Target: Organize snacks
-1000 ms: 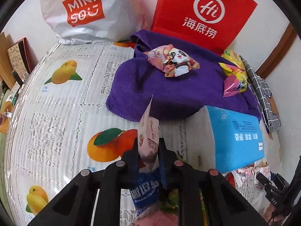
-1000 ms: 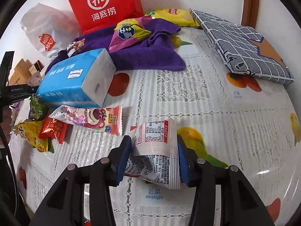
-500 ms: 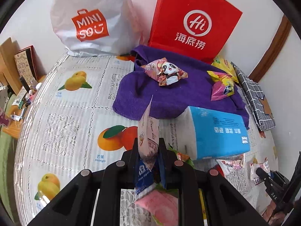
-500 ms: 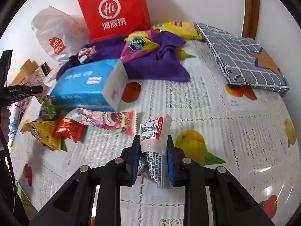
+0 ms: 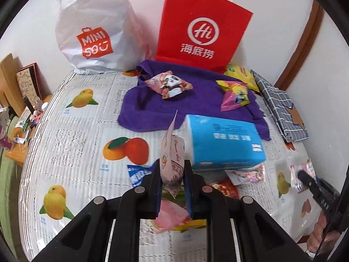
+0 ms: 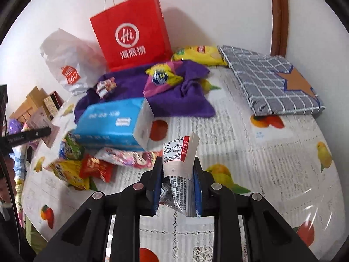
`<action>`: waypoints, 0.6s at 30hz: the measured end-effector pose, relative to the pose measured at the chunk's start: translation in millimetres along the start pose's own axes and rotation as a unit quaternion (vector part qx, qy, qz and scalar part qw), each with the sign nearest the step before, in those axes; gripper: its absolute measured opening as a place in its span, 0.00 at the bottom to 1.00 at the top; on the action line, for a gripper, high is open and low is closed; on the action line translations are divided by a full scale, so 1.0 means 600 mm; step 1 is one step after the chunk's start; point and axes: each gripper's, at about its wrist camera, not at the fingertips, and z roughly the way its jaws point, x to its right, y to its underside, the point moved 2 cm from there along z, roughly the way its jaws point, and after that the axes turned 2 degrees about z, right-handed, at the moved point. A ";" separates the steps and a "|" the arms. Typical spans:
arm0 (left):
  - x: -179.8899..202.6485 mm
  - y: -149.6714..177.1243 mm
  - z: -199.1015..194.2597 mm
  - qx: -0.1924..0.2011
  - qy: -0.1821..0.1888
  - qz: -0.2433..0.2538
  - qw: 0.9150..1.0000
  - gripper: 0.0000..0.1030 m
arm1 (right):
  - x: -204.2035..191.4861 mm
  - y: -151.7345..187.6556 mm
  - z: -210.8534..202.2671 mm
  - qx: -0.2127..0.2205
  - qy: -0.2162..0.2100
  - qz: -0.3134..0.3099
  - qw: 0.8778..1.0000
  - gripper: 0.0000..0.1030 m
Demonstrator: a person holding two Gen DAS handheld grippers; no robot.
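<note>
My left gripper (image 5: 172, 175) is clamped on a pale packet (image 5: 171, 152) — my right gripper (image 6: 177, 182) on a white packet (image 6: 181, 163), above the table (image 6: 250, 152) near its middle.

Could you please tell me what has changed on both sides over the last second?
The right gripper closed from a loose hold to a tight pinch on its white packet and lifted it. The left gripper rose, still clamping its packet. The tissue pack and purple towel stayed put.

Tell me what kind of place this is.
Most likely a home room: a table under a fruit-print plastic tablecloth, a red paper shopping bag against a white wall, and a blue tissue pack among loose snack packets.
</note>
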 end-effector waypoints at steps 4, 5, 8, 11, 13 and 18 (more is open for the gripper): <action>0.025 -0.007 -0.013 0.007 0.007 0.014 1.000 0.16 | -0.005 -0.029 -0.020 0.019 -0.014 0.016 1.000 0.24; 0.029 -0.010 -0.015 0.008 0.007 0.017 1.000 0.16 | -0.008 -0.038 -0.025 0.025 -0.017 0.018 0.999 0.24; 0.042 -0.025 -0.023 0.017 0.007 0.027 0.999 0.17 | -0.019 -0.065 -0.032 0.036 -0.014 0.017 0.999 0.24; 0.051 -0.047 -0.028 0.026 0.006 0.035 0.999 0.16 | -0.031 -0.092 -0.033 0.045 -0.014 0.015 0.999 0.24; 0.054 -0.064 -0.032 0.033 0.004 0.041 0.999 0.16 | -0.036 -0.108 -0.032 0.050 -0.016 0.015 0.999 0.24; 0.057 -0.108 -0.026 0.046 -0.002 0.047 0.998 0.16 | -0.056 -0.162 -0.026 0.065 -0.021 0.006 0.998 0.24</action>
